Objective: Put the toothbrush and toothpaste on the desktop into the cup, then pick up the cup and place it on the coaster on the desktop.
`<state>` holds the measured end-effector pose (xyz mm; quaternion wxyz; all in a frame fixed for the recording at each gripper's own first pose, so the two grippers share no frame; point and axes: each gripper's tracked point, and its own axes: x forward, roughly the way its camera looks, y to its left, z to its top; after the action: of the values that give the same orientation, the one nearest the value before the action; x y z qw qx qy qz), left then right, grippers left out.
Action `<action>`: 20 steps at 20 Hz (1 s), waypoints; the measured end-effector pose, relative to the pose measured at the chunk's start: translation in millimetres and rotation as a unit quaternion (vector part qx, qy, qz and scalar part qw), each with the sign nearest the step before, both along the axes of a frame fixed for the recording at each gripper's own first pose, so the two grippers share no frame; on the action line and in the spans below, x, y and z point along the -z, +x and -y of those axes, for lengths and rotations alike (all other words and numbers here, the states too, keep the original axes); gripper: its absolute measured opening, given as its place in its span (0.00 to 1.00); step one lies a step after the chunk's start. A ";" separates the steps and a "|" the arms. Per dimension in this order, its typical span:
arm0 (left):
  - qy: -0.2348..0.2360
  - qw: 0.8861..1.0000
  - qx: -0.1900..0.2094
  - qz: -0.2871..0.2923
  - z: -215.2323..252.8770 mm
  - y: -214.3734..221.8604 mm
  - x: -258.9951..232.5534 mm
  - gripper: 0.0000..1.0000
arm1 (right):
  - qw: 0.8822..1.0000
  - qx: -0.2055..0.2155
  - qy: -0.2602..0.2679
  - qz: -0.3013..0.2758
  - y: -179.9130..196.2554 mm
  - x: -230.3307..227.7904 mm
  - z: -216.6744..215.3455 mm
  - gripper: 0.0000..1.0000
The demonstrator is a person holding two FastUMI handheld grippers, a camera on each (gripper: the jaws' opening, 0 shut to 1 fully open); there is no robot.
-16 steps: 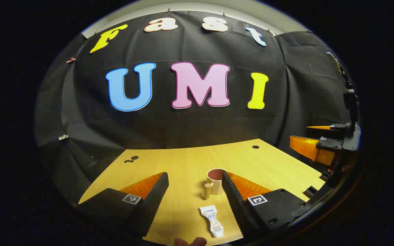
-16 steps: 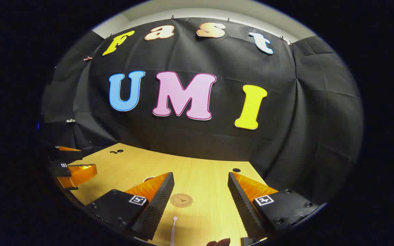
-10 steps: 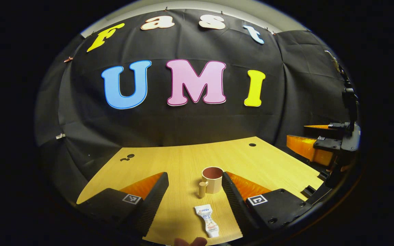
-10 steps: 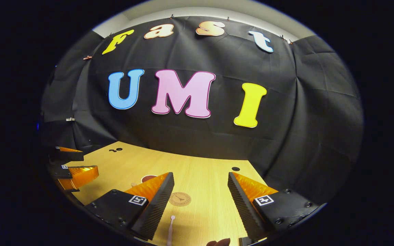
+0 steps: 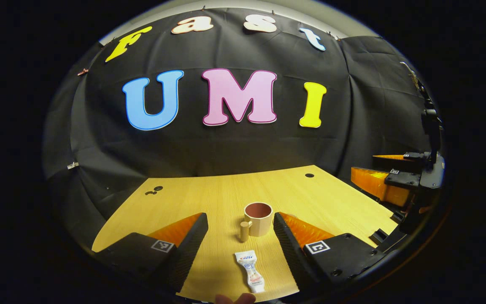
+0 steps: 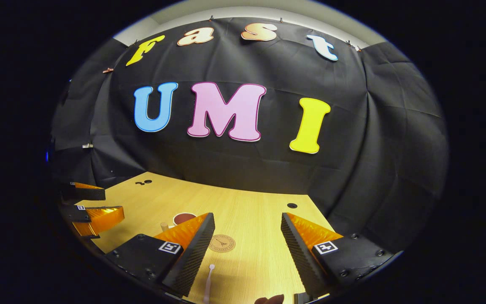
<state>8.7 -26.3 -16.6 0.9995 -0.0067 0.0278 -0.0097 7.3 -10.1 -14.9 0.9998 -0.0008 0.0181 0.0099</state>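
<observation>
In the left gripper view a beige cup (image 5: 259, 219) with a reddish inside and a side handle stands upright on the wooden desktop (image 5: 209, 202). A white toothpaste tube (image 5: 250, 270) lies nearer, between the fingers of my open left gripper (image 5: 240, 242), which holds nothing. In the right gripper view a round brown coaster (image 6: 222, 243) lies flat ahead, and a white toothbrush (image 6: 209, 278) lies near the bottom edge. My right gripper (image 6: 247, 244) is open and empty above them. The cup (image 6: 182, 218) peeks out behind its left finger.
The right gripper (image 5: 388, 181) hangs at the desk's right edge in the left gripper view. The left gripper (image 6: 93, 209) sits at the far left in the right gripper view. Small dark holes (image 5: 309, 175) mark the desktop near the back. Black cloth walls close the booth.
Both views have tilted or risen slightly: the cup, tube, coaster and toothbrush slid a little up and away in frame. Both grippers stay open.
</observation>
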 end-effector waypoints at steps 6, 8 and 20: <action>-0.013 0.997 0.013 -0.070 15.5 8.7 42.5 0.97 | 1.000 -0.004 0.001 -0.018 -4.0 13.6 5.0 0.97; -0.021 0.993 0.016 -0.111 21.3 11.4 64.6 0.97 | 1.000 -0.005 0.002 -0.026 -5.0 20.0 8.2 0.97; -0.071 0.941 -0.020 -0.330 28.5 41.5 203.2 0.95 | 0.996 -0.003 -0.005 -0.084 -11.6 61.1 43.6 0.97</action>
<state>50.3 -54.8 -219.9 0.9314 -0.0809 0.3548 0.0115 -4.3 -53.7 -76.0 0.9947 -0.0050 0.1022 0.0133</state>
